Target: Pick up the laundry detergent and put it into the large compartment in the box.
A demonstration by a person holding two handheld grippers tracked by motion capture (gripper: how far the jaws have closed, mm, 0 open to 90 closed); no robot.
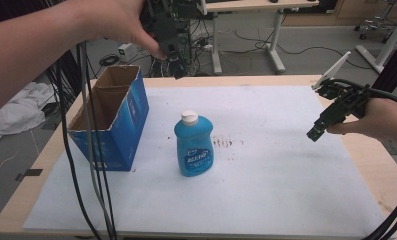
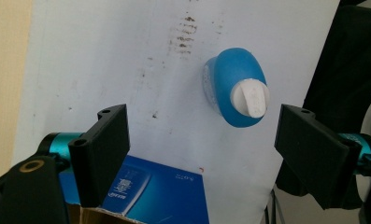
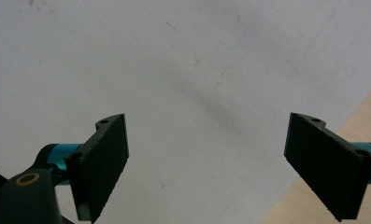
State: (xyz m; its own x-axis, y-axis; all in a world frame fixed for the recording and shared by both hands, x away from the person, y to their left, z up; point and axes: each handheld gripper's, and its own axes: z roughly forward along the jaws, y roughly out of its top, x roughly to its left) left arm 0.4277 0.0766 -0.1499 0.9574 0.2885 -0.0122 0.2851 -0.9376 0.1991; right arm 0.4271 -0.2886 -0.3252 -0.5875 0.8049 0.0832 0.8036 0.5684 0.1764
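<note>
A blue dish-soap bottle (image 1: 194, 145) with a white cap stands upright in the middle of the white mat (image 1: 266, 190). From above, the left gripper view shows the same bottle (image 2: 239, 88) far below and between my wide-apart jaws. My left gripper (image 2: 204, 121) is open and empty, held high over the table's far side (image 1: 175, 61), above the box. At the right edge of the mat hovers my right gripper (image 1: 316, 133), angled down-left. It is open (image 3: 206, 126) over bare mat, with nothing between its jaws.
An open blue cardboard box (image 1: 113, 117) stands on the mat left of the bottle, its top edge also below the left gripper (image 2: 160, 193). Black cables hang down at the left front (image 1: 93, 170). Bare wooden table (image 1: 381, 160) borders the mat at right.
</note>
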